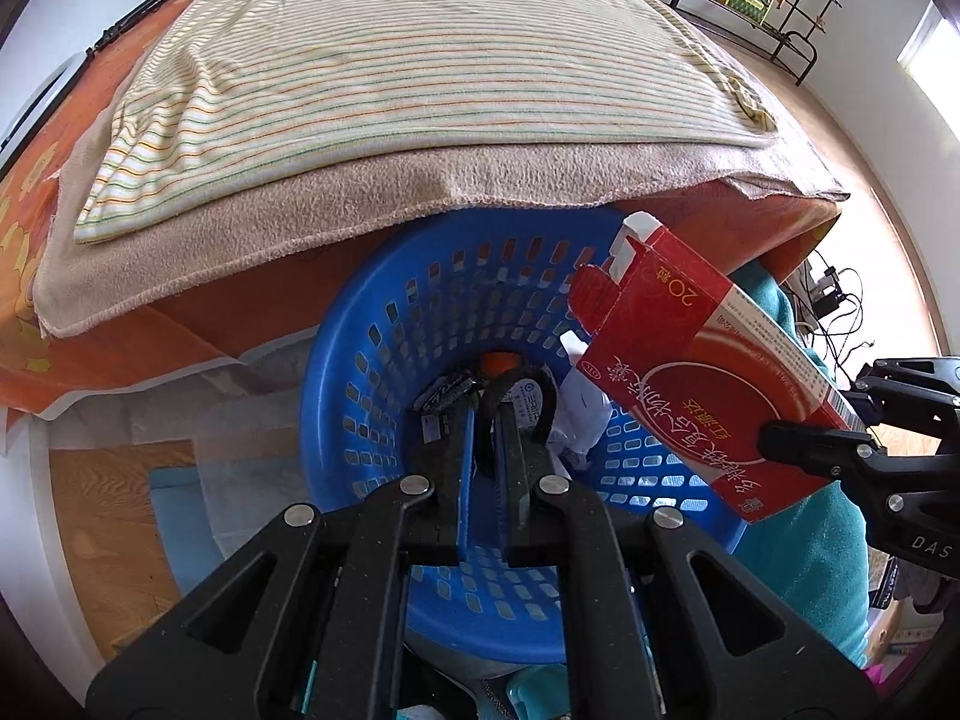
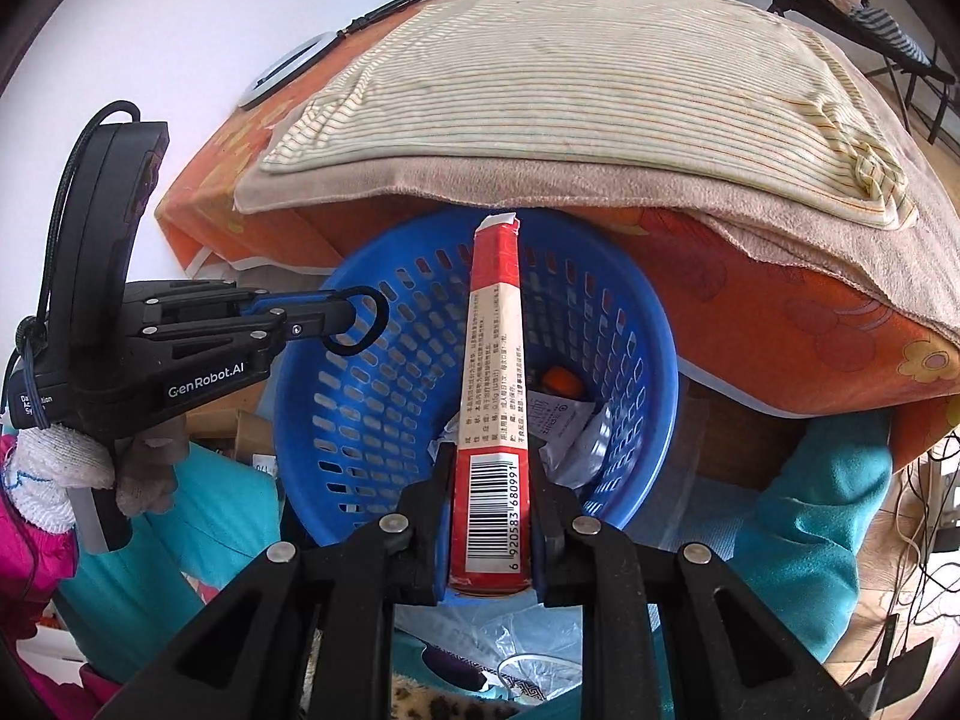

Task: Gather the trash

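Observation:
A blue perforated plastic basket [image 1: 384, 324] [image 2: 336, 396] sits on the floor against the bed. It holds crumpled white paper [image 1: 579, 414] [image 2: 570, 432], an orange-capped item [image 1: 499, 363] [image 2: 561, 381] and dark wrappers [image 1: 447, 393]. My right gripper [image 2: 489, 462] is shut on a flattened red carton [image 2: 492, 420] [image 1: 708, 378], held over the basket's rim. My left gripper [image 1: 483, 414] [image 2: 354, 315] is shut on a black loop [image 2: 355, 324] [image 1: 522, 402] over the basket's left side.
A bed with an orange sheet [image 1: 198, 300], a beige blanket [image 1: 360, 198] and a striped cloth [image 1: 384, 72] overhangs the basket. Teal fabric [image 2: 822, 516] lies right of it, cables [image 1: 840, 312] on the wood floor. A black rack [image 1: 750, 6] stands far right.

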A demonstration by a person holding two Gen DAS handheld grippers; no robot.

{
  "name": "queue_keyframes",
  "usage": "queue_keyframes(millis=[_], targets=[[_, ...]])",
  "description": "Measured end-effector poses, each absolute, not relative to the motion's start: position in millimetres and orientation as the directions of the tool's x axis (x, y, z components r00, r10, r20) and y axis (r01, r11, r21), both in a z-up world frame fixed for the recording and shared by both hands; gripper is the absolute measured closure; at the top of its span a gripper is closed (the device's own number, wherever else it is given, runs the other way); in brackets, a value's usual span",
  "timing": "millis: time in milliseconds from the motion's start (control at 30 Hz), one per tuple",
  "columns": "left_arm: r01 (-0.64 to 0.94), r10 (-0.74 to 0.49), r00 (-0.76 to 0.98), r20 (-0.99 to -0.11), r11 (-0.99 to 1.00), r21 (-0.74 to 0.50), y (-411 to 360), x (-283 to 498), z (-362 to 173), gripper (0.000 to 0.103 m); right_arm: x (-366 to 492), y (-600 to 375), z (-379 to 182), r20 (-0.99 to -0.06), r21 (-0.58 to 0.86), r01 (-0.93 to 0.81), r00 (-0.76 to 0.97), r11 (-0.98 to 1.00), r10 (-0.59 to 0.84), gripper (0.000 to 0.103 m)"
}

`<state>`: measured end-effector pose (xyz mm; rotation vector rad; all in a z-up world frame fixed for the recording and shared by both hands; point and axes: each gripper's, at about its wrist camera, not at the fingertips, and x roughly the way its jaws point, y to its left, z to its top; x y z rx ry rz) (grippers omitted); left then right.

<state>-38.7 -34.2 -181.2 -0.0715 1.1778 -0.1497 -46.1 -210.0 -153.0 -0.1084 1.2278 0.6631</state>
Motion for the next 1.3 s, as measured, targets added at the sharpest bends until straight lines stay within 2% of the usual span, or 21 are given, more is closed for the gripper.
queue_keyframes(millis=[100,167,200,233,367,500,567,600,633,733,867,933,1300], targets=[[0.076,-0.155,0.362,-0.919,0.988,-0.136,-35,-37,-185,0.097,-43,-211,-156,-0.895,0.274,-0.51,0.175,0.815,0.41,0.081],[0.067,-0.145,0.354,-0.924,0.989,-0.13,-34,-37,-187,0.081,-42,-211,-156,-0.895,0.273,-0.505,0.18,0.819,0.409,0.081],[0.064,-0.145,0.356,-0.923,0.989,-0.131,-34,-37,-188,0.065,-42,-212,-156,-0.894,0.273,-0.503,0.182,0.82,0.409,0.081],[0.063,-0.145,0.362,-0.921,0.989,-0.131,-34,-37,-187,0.059,-41,-213,-156,-0.894,0.274,-0.5,0.183,0.822,0.409,0.078],[0.07,-0.142,0.358,-0.923,0.99,-0.125,-35,-38,-188,0.058,-39,-214,-157,-0.894,0.273,-0.494,0.186,0.825,0.408,0.072],[0.072,-0.135,0.342,-0.93,0.991,-0.117,-37,-37,-192,0.058,-38,-215,-158,-0.895,0.265,-0.486,0.197,0.833,0.4,0.05],[0.07,-0.131,0.341,-0.931,0.991,-0.113,-37,-37,-193,0.053,-39,-214,-158,-0.896,0.262,-0.484,0.2,0.835,0.397,0.047],[0.069,-0.13,0.344,-0.93,0.991,-0.113,-37,-37,-192,0.046,-39,-214,-158,-0.897,0.259,-0.484,0.202,0.836,0.394,0.045],[0.068,-0.129,0.348,-0.929,0.991,-0.112,-36,-37,-192,0.044,-39,-214,-157,-0.898,0.253,-0.484,0.206,0.838,0.39,0.039],[0.065,-0.116,0.353,-0.928,0.993,-0.099,-37,-36,-191,0.044,-39,-213,-155,-0.898,0.232,-0.483,0.228,0.844,0.377,0.028],[0.049,-0.11,0.351,-0.93,0.994,-0.099,-32,-35,-191,0.043,-38,-214,-153,-0.897,0.222,-0.477,0.243,0.85,0.37,0.022],[0.041,-0.109,0.353,-0.929,0.994,-0.101,-30,-35,-190,0.039,-38,-215,-151,-0.895,0.217,-0.475,0.251,0.853,0.368,0.019],[0.019,-0.112,0.38,-0.918,0.993,-0.113,-25,-36,-180,0.037,-31,-217,-136,-0.88,0.189,-0.438,0.321,0.879,0.35,0.013]])
